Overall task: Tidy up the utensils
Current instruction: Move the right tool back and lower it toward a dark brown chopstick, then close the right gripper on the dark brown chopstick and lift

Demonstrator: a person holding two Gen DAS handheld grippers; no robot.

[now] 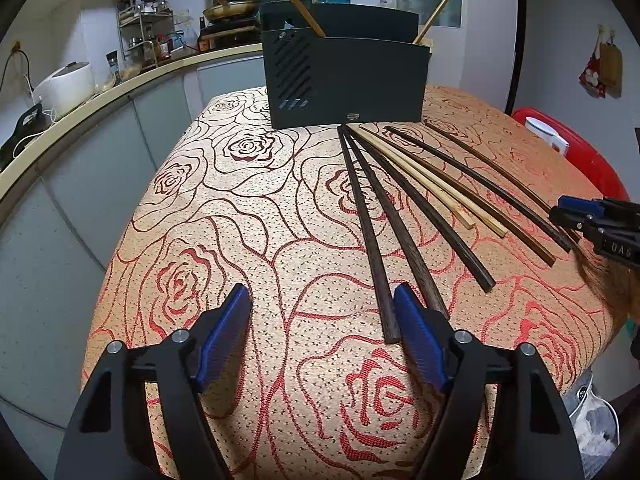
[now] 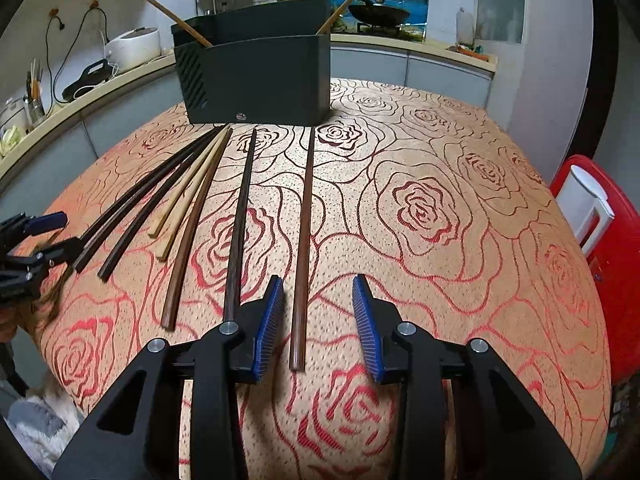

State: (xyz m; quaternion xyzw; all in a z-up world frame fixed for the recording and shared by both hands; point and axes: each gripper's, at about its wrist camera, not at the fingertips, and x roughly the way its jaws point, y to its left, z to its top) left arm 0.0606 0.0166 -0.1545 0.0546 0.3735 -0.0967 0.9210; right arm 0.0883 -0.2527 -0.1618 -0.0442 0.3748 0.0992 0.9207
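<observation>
Here, right gripper [image 2: 318, 322] parted, blue pads [image 2: 269, 326] either side of the rightmost dark chopstick [image 2: 303, 248] without touching it; left gripper [image 1: 322, 336] spread wide over bare rose-patterned tablecloth [image 1: 224, 216], nothing between its pads, right pad just beside the leftmost dark chopstick [image 1: 366, 236]; beyond, further dark and pale chopsticks [image 2: 188, 196] fanned flat on the cloth; behind them, dark utensil holder [image 2: 256, 76] upright with two wooden sticks [image 2: 176, 20] leaning inside.
</observation>
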